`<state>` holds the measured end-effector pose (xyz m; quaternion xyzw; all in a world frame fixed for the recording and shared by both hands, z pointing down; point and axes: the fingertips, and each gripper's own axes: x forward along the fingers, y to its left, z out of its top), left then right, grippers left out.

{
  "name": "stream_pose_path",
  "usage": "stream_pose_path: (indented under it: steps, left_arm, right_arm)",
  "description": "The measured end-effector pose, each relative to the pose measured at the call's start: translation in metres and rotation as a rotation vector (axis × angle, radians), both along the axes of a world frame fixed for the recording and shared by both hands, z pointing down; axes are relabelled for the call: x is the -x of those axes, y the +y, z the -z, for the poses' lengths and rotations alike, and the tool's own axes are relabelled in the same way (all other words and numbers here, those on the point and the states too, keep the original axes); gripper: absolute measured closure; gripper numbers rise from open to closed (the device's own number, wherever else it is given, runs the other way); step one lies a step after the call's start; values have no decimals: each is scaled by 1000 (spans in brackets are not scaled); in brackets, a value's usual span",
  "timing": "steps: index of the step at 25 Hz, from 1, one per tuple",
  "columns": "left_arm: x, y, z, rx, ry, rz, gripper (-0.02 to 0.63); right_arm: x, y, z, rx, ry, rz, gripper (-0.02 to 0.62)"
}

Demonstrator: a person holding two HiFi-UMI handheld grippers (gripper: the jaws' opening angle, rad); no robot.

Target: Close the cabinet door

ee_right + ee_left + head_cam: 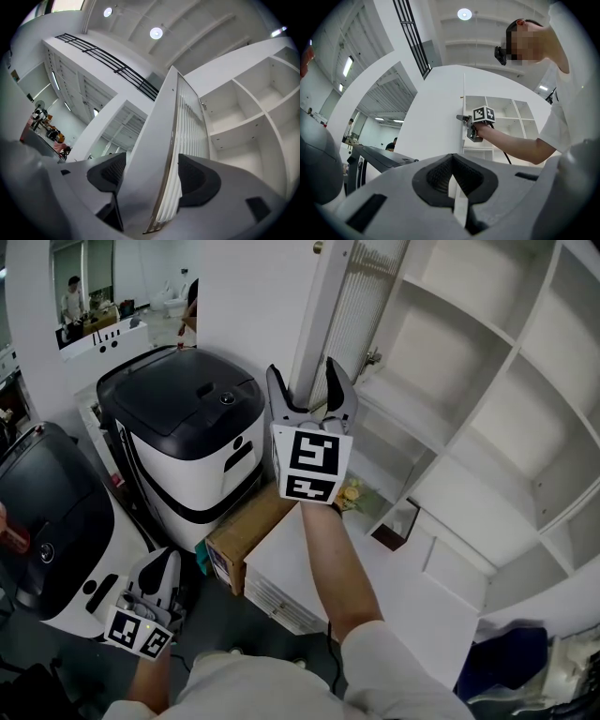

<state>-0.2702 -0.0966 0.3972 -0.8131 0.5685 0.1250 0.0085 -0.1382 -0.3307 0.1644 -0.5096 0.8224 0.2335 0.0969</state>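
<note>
While the cabinet door (pixel 325 320) stands open beside its shelves, the right gripper (pixel 305 381) grasps its edge.
Door fills the gap between both pads (pixel 199 180); left gripper (pixel 161 563) hangs low, clenched empty.

Your right gripper (pixel 307 381) is grey with black pads, and its cube (pixel 312 465) carries black squares on white; the left gripper (pixel 161 568), at seven o'clock, matches. The cabinet door (pixel 323 315) is white, its pale panel (pixel 364 296) ribbed in fine lines. The shelves (pixel 487 390) at two o'clock are white. At ten o'clock the machine (pixel 187 427) has a black top over a white, black-banded body. The box (pixel 246 531) is brown.
</note>
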Motion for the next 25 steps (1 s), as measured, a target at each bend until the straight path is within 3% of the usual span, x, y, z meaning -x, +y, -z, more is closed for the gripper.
stream_pose_path:
  steps: [7, 18, 25]
  left_arm:
    - [-9, -6, 1, 3, -2, -28, 601]
    - [-47, -22, 1, 2, -8, -100, 601]
    - [-74, -29, 1, 2, -10, -135, 601]
  right_arm:
    - [-17, 11, -1, -3, -6, 8, 289]
    - [-65, 31, -3, 8, -13, 144, 310]
    - [-106, 43, -3, 1, -22, 186, 359]
